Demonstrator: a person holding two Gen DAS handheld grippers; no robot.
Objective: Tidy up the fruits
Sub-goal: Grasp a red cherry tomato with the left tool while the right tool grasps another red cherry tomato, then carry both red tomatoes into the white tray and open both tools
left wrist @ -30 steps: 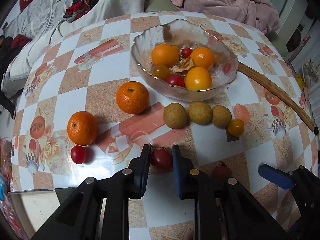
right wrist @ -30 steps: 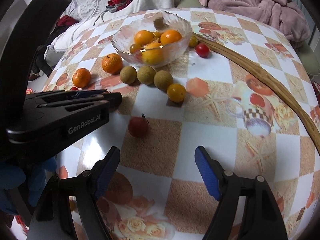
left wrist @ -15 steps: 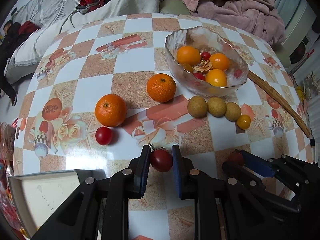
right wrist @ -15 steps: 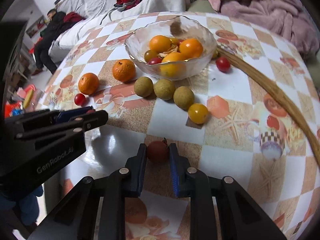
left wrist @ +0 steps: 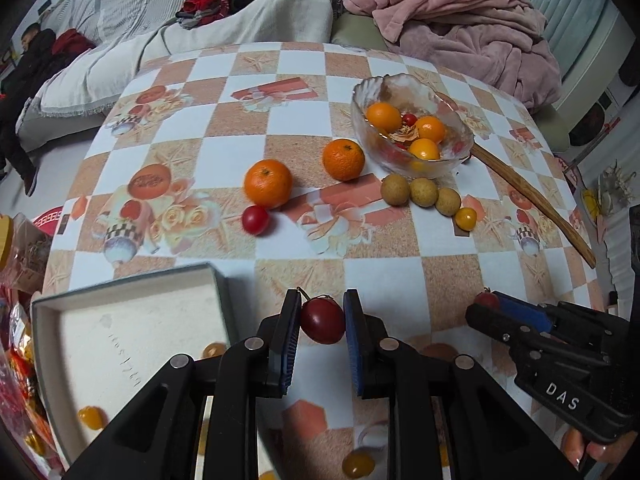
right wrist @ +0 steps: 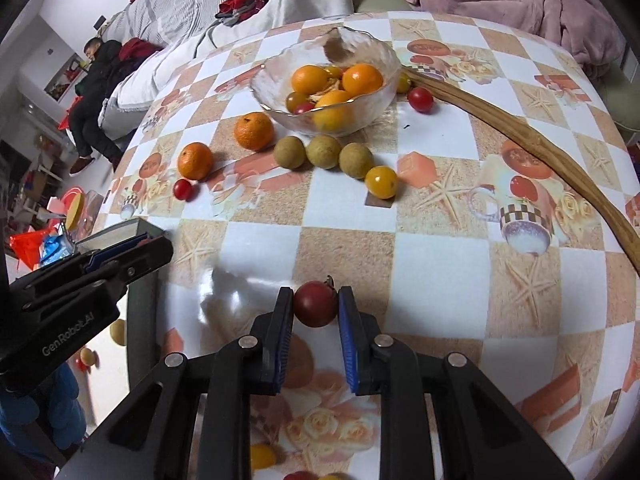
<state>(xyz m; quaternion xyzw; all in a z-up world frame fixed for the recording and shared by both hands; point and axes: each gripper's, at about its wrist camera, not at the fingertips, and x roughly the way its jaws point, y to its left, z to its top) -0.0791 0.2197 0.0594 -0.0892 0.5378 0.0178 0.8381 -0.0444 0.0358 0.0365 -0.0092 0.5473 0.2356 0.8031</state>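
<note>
My left gripper (left wrist: 322, 312) is shut on a dark red cherry tomato (left wrist: 322, 320), held above the table near a grey-rimmed white tray (left wrist: 120, 332). My right gripper (right wrist: 315, 305) is shut on another dark red cherry tomato (right wrist: 315, 304); it also shows at the right of the left wrist view (left wrist: 504, 308). A glass bowl (left wrist: 452, 120) holds oranges and small tomatoes. Two mandarins (left wrist: 268, 183) (left wrist: 343, 159), a red cherry tomato (left wrist: 255, 220), three brown longans (left wrist: 424, 191) and a yellow tomato (left wrist: 465, 218) lie on the checked tablecloth.
A long wooden stick (right wrist: 520, 136) curves along the table's right side. A red tomato (right wrist: 420, 99) lies behind the bowl. The tray holds a few small yellow fruits (left wrist: 90, 417). A sofa with blankets (left wrist: 460, 28) stands beyond the table.
Both grippers have lifted and pulled back with their tomatoes. The right gripper went from open to shut on its tomato. The tray has come into the left wrist view.
</note>
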